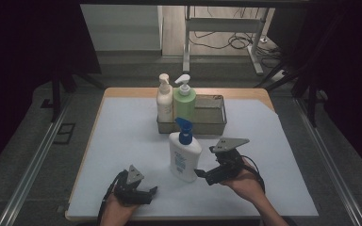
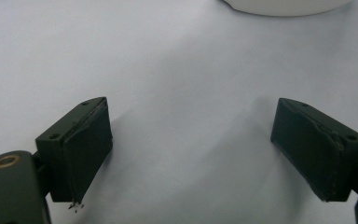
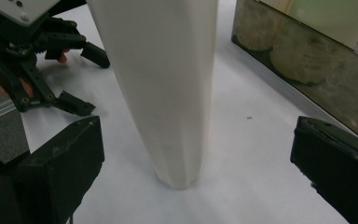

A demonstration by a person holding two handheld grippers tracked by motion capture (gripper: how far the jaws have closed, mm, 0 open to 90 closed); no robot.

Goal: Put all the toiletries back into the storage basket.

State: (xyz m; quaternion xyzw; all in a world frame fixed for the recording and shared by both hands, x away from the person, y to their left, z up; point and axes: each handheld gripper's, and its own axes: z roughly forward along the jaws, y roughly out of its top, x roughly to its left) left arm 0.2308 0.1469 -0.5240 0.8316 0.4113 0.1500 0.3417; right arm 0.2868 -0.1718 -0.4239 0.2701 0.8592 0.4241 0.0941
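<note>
Right gripper [image 1: 201, 173] low beside the white pump bottle [image 1: 184, 157], jaws spread wide with the bottle's narrow side between them in the right gripper view [image 3: 163, 84] but not yet touched; left gripper [image 1: 152, 192] near the table's front edge, jaws likewise apart and empty over bare white cover. Bottle upright at mid-table, blue pump [image 1: 185, 130] on top, just in front of the metal tray [image 1: 215, 125] holding a cream bottle [image 1: 164, 100] and a green bottle [image 1: 185, 100] at its left end. Probably best to slide forward until both pads flank the lower body squarely, then close slowly, low enough to avoid tipping, keeping clear of the tray wall behind
</note>
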